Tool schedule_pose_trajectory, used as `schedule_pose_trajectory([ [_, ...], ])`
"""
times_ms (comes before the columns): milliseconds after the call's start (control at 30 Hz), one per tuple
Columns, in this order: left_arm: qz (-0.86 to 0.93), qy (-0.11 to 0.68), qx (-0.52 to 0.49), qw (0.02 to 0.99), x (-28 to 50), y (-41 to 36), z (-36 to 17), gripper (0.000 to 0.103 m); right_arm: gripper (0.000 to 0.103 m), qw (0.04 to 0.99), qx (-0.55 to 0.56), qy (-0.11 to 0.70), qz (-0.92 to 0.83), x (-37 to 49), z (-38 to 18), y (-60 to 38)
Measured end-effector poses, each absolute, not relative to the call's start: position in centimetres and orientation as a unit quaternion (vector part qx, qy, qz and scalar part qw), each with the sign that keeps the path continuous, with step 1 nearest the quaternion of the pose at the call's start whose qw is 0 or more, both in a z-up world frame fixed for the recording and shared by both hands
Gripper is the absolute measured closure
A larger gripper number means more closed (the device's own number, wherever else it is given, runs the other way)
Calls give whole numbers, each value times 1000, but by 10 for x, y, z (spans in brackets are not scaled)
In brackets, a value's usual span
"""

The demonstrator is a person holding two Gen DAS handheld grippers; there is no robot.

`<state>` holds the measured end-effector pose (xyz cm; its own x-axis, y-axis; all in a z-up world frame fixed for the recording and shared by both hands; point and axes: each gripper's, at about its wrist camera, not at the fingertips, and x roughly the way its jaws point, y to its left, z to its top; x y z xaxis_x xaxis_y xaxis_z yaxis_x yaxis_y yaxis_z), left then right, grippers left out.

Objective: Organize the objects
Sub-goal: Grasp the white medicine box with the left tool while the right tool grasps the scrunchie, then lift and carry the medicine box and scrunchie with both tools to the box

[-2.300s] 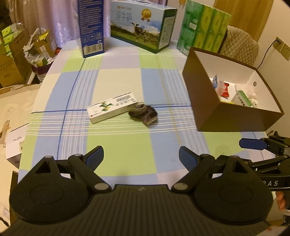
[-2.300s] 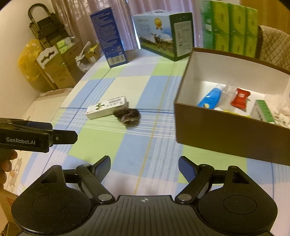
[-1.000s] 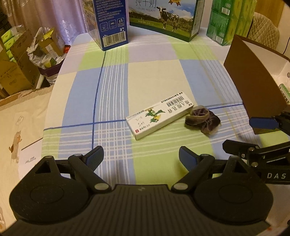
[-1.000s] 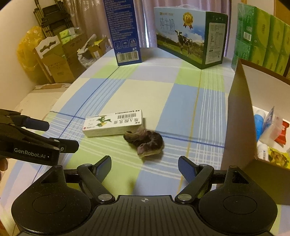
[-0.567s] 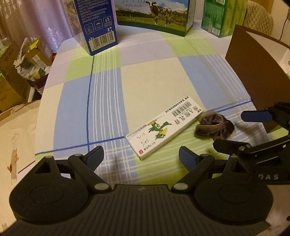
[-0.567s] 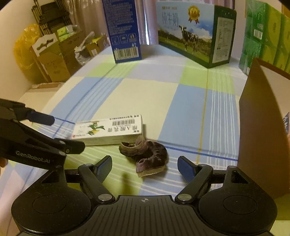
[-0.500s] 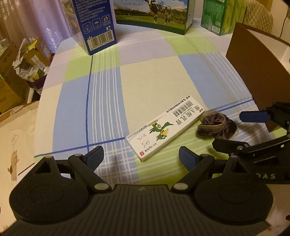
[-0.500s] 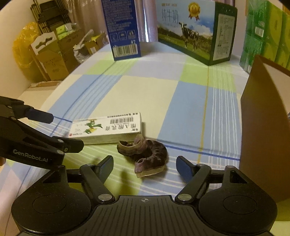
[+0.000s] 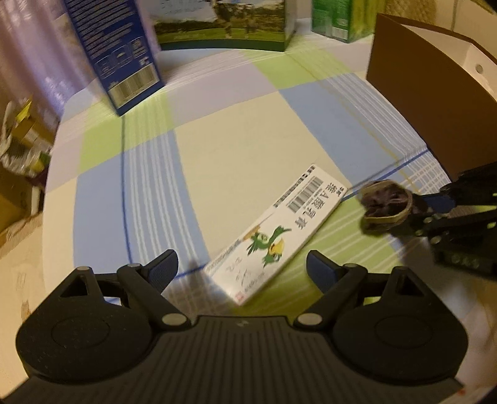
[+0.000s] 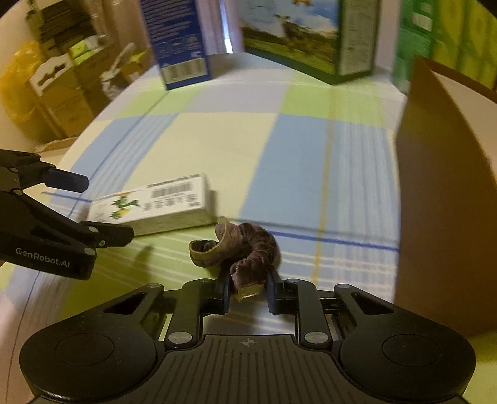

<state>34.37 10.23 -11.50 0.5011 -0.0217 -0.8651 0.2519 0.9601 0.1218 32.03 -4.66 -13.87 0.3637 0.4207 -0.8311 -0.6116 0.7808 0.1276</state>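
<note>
Left hand-held gripper (image 9: 240,264) has its jaws spread wide, nothing between them, hovering over the checked-cloth surface (image 9: 236,133). Just ahead of it and partly between its fingertips lies the white medicine box (image 9: 279,233), flat on the surface, long side angled away to the right, barcode end farthest from that hand-held gripper. Far ahead-left of it stands a tall blue carton (image 9: 115,52), upright; ahead-centre a milk carton case with a cow picture (image 9: 223,25), blurred. To the right of the medicine box, off its far corner, sits the brown velvet scrunchie (image 9: 386,206), pinched by the right hand-held gripper (image 10: 248,292), whose jaws are narrowed onto the near loop of the scrunchie (image 10: 245,251); the rest of it curls forward beyond the fingertips. Cannot tell whether the scrunchie is touching the surface or lifted. From the right wrist view the medicine box (image 10: 155,205) is ahead-left of that hand-held gripper, near the scrunchie; contact between the two is not clear. The left hand-held gripper (image 10: 80,205) shows at the left edge of that view, beside the box's near end. Right of the right hand-held gripper stands the brown storage box (image 10: 447,186), its outer wall close by, white inside at the rim. Green packs (image 10: 435,34) stand behind it, blurred.
</note>
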Motion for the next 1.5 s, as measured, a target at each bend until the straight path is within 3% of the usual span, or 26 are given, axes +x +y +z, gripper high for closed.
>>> schedule_pose_trajectory([
  [367, -122, 489, 132, 854, 365, 88, -130, 17, 84, 824, -80, 489, 275, 322, -132, -73],
  [633, -138, 494, 109, 852, 360, 84, -131, 52, 84, 822, -79, 492, 276, 319, -130, -81],
  [833, -107, 511, 69, 850, 338, 83, -127, 65, 84, 820, -81, 494, 277, 311, -129, -91],
  [1500, -73, 576, -41, 813, 248, 23, -115, 65, 84, 796, -80, 526, 288, 253, -121, -166],
])
